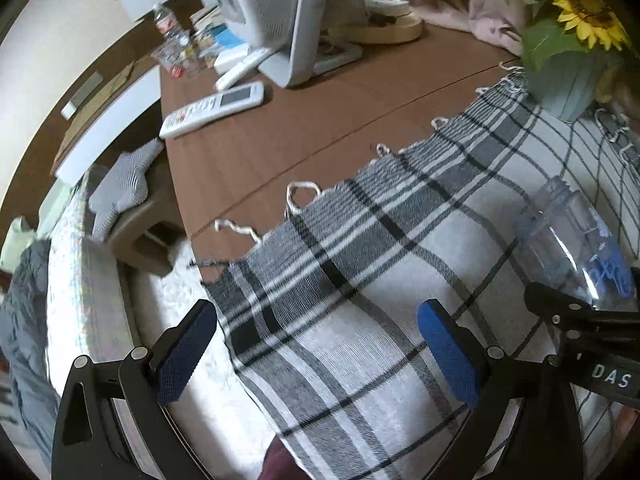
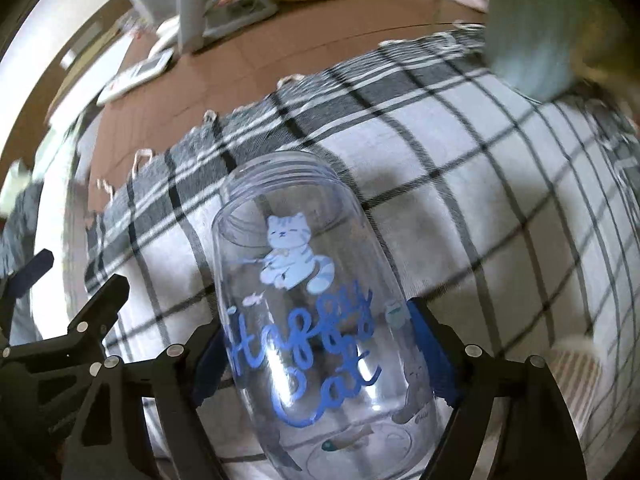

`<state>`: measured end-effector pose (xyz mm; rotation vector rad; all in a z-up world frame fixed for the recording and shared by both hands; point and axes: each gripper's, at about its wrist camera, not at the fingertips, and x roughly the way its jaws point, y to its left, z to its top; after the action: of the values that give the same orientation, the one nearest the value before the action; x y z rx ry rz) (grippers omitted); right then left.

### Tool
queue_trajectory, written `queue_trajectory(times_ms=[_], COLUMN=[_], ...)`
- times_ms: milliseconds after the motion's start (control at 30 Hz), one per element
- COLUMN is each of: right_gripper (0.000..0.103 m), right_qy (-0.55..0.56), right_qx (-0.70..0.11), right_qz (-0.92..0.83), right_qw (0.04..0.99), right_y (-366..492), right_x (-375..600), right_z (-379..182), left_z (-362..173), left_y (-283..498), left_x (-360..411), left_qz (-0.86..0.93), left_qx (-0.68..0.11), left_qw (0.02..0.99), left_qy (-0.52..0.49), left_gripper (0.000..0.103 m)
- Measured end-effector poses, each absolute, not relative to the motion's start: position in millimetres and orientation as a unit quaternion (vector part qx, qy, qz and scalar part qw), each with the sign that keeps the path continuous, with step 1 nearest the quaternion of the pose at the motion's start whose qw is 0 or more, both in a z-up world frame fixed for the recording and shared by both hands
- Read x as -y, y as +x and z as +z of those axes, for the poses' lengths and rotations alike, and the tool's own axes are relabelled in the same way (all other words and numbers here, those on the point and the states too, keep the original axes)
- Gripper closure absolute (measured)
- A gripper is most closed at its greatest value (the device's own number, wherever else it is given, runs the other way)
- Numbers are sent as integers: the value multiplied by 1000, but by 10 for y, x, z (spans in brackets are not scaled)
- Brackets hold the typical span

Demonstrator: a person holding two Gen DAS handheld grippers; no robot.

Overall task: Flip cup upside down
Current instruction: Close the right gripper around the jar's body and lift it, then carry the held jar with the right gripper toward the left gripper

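Left wrist view: mounted behind the left gripper (image 1: pixel 316 350), close above the plaid cloth (image 1: pixel 400 248) near the table's left edge. It faces across the brown table (image 1: pixel 280 132) toward the far edge, where a white appliance (image 1: pixel 280 12) and a remote control (image 1: pixel 212 109) lie. The floor and bedding beyond the left edge are included.

Right wrist view: mounted behind the right gripper (image 2: pixel 320 364), low over the same plaid cloth (image 2: pixel 460 184), facing the far edge. A clear cup (image 2: pixel 316 320) fills the near field at very close range.

Shared coverage: cloth, cup (image 1: pixel 576 240), remote control (image 2: pixel 136 76), vase (image 1: pixel 564 84), and each view catches the other gripper at its edge.
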<state>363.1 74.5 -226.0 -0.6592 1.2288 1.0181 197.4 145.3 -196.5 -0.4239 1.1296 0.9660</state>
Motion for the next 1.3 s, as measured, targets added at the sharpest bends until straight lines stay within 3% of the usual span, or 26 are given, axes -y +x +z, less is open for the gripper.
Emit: queue_trajectory(times_ms=[467,800,1300], right_gripper=[23,23,23], right_qy=[-50,91,158], right_qx=[-547,-558,-576], right_qz=[252,110,45], right_qw=[797,817,801], right_y=[3224,2596,2459], right_x=[320,901,1193], right_z=[-1663,-1922,-2255], left_z=[-1665,-1810,-1991], left_y=[2016,2112,2113], left_x=[-1513,-1260,-1184], left_qz=[252,124,100], left_qx=[-515,-537,-568], left_qw=[815,833,817], left_qy=[-88,-39,-20], left_gripper=[0,0,0])
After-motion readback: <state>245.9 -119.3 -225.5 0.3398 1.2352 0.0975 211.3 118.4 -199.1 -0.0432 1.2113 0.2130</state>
